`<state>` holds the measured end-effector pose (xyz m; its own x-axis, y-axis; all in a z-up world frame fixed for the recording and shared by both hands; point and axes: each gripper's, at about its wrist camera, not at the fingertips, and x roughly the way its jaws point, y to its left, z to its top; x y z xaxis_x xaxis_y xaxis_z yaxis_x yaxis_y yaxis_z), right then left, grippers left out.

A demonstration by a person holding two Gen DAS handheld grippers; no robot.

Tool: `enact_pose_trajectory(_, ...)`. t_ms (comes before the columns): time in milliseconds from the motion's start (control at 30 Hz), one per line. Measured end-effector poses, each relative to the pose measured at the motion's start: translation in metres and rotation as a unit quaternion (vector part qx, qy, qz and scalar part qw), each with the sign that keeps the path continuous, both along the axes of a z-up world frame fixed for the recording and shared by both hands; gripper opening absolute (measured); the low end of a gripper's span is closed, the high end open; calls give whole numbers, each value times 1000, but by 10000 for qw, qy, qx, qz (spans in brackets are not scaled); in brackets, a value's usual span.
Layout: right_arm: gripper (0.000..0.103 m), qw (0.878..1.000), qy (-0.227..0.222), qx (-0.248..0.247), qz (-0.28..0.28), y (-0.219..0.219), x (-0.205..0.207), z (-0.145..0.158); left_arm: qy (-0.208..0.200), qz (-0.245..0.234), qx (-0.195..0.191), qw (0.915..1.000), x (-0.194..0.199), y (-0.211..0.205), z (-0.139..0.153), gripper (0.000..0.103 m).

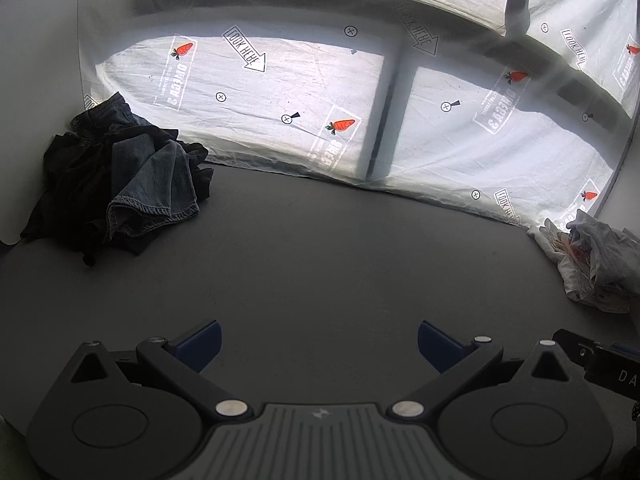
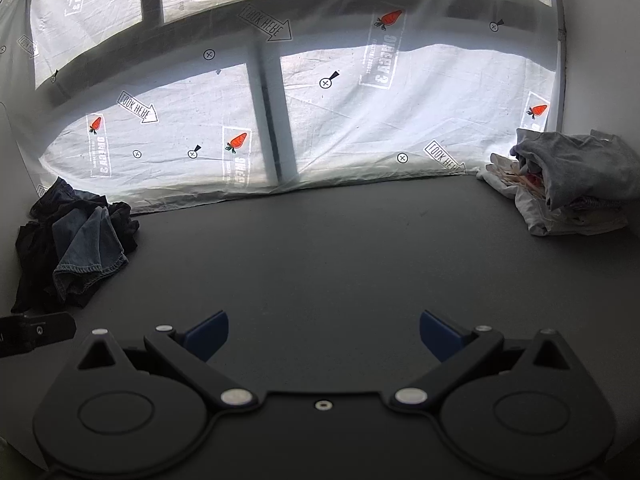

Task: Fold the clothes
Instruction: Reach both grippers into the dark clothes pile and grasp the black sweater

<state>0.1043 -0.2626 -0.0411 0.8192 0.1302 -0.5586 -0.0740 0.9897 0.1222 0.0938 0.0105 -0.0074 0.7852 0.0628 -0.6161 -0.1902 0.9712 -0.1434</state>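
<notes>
A crumpled heap of dark clothes with blue denim on top [image 1: 120,176] lies at the far left of the grey table [image 1: 320,248]; it also shows in the right wrist view [image 2: 76,240]. A pile of grey and white clothes [image 2: 568,184] lies at the far right, also in the left wrist view [image 1: 600,260]. My left gripper [image 1: 319,344] is open and empty, low over the table's near part. My right gripper [image 2: 324,334] is open and empty beside it. Both are well short of either pile.
A white printed sheet with carrots and arrows [image 1: 280,92] hangs over the window behind the table. A white panel [image 1: 36,80] stands at the left. The right gripper's body [image 1: 600,360] shows at the left view's edge.
</notes>
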Motion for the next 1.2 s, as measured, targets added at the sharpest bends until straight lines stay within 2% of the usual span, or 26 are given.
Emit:
enact_pose_trajectory(200,103,9993,100,51,352,11,69,1,44,652,167,9977,38,17,14,103)
enact_pose_trajectory(467,103,9966,460,-18,682,62,127,-13,223,1838,46,9827,63,87,9,102)
enact_pose_trajectory(567,103,9954,569,-131,756,91,146,-21,315,2080,200,9774,82,125,2,94)
enact_pose_trajectory(600,103,9953,566,-206,760,101,153,-23,348,2156,255,9755,88,138,-1,88)
enact_pose_trajectory(633,103,9954,527,-274,751,112,160,-24,362,2205,274,9743,96,152,-5,83)
enact_pose_trajectory(767,103,9950,398,-554,732,157,195,-34,360,2432,222,9691,130,213,-26,80)
enact_pose_trajectory(833,103,9931,528,-744,739,178,213,-41,485,2552,220,9654,148,243,-38,76)
enact_pose_trajectory(967,103,9878,761,-1086,814,219,247,-57,624,2614,364,9625,181,290,-57,76)
enact_pose_trajectory(1067,103,9853,984,-1080,889,247,264,-69,723,2652,480,9603,205,325,-71,76)
enact_pose_trajectory(1133,103,9834,1022,-1111,1010,262,270,-74,793,2681,620,9581,221,344,-79,66)
enact_pose_trajectory(1200,103,9804,1072,-1223,1110,278,277,-82,863,2702,861,9550,232,360,-85,63)
